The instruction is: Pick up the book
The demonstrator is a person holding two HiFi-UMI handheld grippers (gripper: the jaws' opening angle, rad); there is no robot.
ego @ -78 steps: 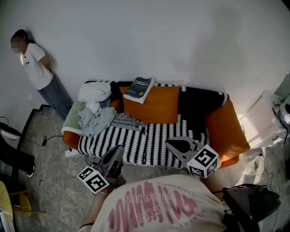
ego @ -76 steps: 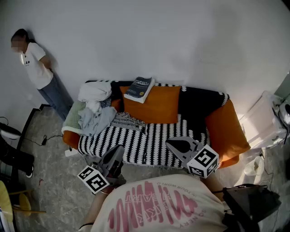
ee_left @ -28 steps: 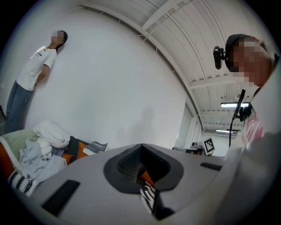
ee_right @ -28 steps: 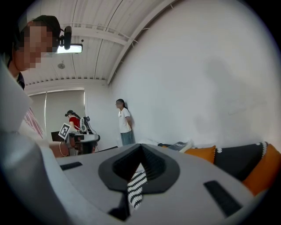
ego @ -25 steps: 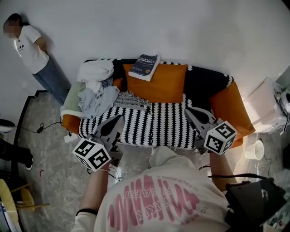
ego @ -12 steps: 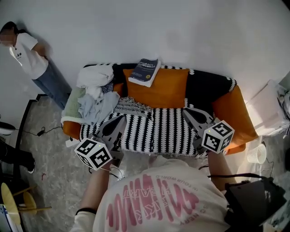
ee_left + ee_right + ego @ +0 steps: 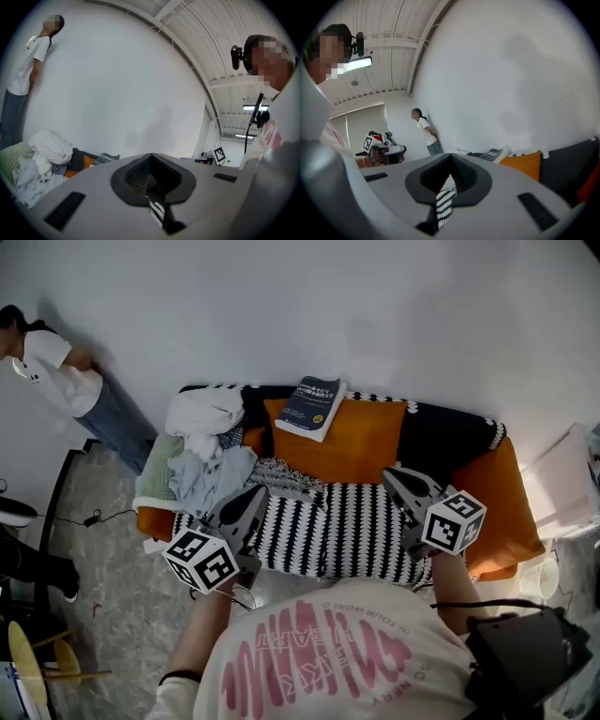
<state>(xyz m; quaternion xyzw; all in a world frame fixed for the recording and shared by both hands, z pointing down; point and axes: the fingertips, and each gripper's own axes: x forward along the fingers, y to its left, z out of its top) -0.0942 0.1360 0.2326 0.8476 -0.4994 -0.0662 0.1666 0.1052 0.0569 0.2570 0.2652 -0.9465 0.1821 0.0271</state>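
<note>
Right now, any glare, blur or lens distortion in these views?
Head view: book sharp, washed-out glare right of the sofa. Left gripper view: fisheye, black corners, wall bowed. Right gripper view: same, ceiling lamp blooms.

The right gripper (image 7: 450, 159), fingers together, faces the book (image 7: 493, 153) by an orange cushion (image 7: 525, 165).

Matt grey plastic on the left hand-held gripper (image 7: 255, 495) and right hand-held gripper (image 7: 392, 476); on the sofa (image 7: 497, 512), a knitted throw (image 7: 347, 521), matt cloth cushion (image 7: 361, 442), smooth paper-covered book (image 7: 314, 407).
</note>
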